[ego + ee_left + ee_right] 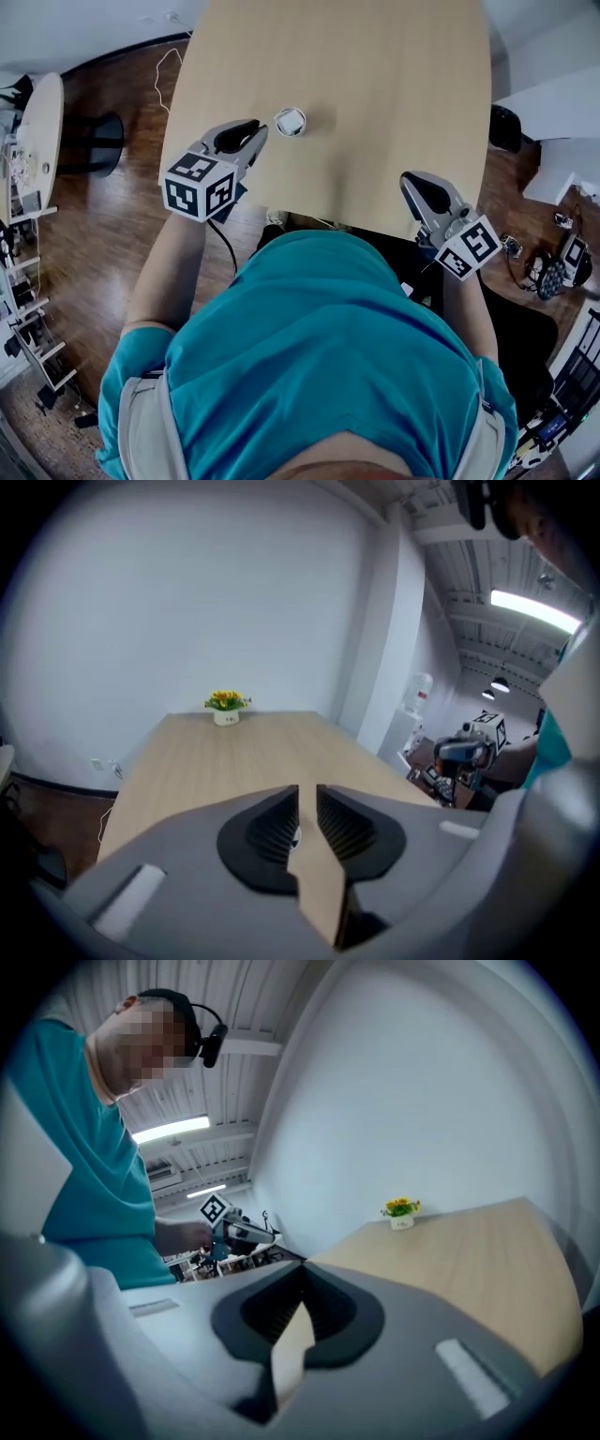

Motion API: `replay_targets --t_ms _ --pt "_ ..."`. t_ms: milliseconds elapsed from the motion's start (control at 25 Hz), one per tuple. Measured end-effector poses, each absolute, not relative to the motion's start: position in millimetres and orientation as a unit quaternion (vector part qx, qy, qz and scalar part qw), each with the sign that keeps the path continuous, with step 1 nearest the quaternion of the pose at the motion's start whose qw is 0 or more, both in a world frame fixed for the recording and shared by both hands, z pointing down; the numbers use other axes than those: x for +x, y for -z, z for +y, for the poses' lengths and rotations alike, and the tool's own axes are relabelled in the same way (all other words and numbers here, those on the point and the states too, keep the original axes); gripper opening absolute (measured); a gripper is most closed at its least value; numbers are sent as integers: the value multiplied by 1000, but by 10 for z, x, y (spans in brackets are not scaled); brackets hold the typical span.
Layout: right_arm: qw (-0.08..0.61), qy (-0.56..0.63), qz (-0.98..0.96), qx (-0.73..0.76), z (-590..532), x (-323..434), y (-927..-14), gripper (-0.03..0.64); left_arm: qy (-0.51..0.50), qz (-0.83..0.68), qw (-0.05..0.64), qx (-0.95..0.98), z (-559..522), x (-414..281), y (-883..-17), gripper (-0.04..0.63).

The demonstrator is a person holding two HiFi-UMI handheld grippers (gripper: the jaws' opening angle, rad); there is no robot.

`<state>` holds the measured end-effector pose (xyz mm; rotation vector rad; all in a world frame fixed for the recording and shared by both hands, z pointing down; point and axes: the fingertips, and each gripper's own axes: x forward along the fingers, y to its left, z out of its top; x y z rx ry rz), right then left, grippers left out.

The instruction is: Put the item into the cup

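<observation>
A small white cup [290,121] stands upright on the light wooden table [375,84], toward its near left side. What lies inside it is too small to make out, and I see no separate item. My left gripper [260,130] points at the cup from the left, its tips just short of the rim. In the left gripper view its jaws [307,791] stand a narrow gap apart with nothing gripped; a sliver of white shows low in the gap. My right gripper [411,180] hovers at the table's near edge, far from the cup. Its tips [302,1267] meet and hold nothing.
A small pot of yellow flowers [226,705] stands at the table's far end, also seen as the flower pot [401,1213]. Wooden floor surrounds the table, with a round white table [37,131] to the left and cluttered gear [558,272] to the right.
</observation>
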<state>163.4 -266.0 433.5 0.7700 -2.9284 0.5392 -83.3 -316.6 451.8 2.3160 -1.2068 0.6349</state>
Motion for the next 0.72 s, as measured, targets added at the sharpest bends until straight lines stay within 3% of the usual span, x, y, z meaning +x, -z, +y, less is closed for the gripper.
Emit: replay_targets --t_ms 160,400,720 --pt "29 -166 -955 244 -2588 1629 -4273 3 -148 -459 193 855 -2840 -904 -4085 3" --pt "19 -150 -956 252 -2133 1173 -4072 3 -73 -436 165 881 -2212 -1274 -3642 3" --pt "-2 -144 -937 318 -1228 394 -3746 3 -22 -384 119 915 -869 -2324 -3275 3"
